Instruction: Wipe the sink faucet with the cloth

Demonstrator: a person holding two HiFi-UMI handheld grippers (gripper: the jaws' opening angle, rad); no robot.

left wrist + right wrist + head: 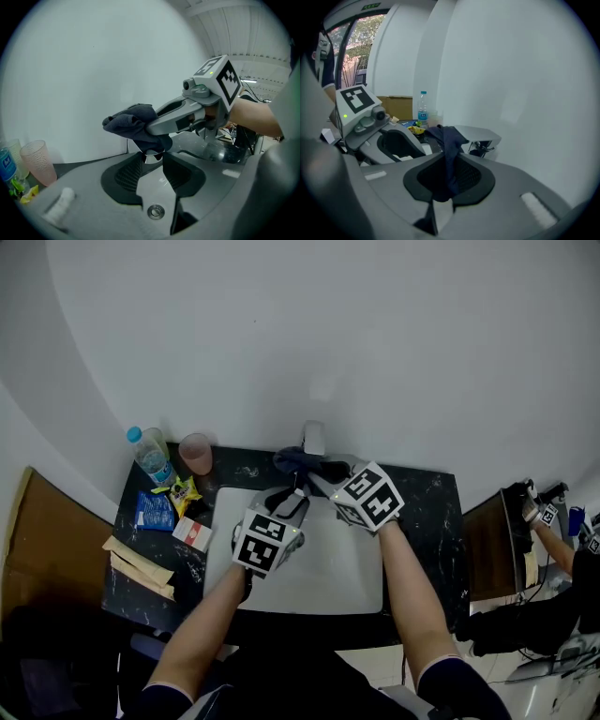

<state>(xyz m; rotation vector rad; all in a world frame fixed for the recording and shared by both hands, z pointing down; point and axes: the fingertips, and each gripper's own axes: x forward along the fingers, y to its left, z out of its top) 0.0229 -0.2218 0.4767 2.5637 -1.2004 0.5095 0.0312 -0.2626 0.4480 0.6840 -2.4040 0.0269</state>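
Note:
The chrome faucet [314,439] stands at the back of the white sink [337,573]. A dark blue cloth [302,463] is draped over its spout. My right gripper [328,479] is shut on the cloth [449,136], which runs from between its jaws [450,160] up onto the flat spout [479,136]. My left gripper [286,501] is lower and to the left, with its jaws [152,159] closed on either side of the chrome spout tip [151,157], just under the bunched cloth [131,122]. The right gripper [157,127] shows above it.
On the dark counter left of the sink stand a water bottle [150,454] and a pink cup [196,453], with snack packets [157,510] in front. Cardboard [52,540] leans at the far left. The sink drain [155,212] lies below the left jaws. Another person [562,554] is at the right edge.

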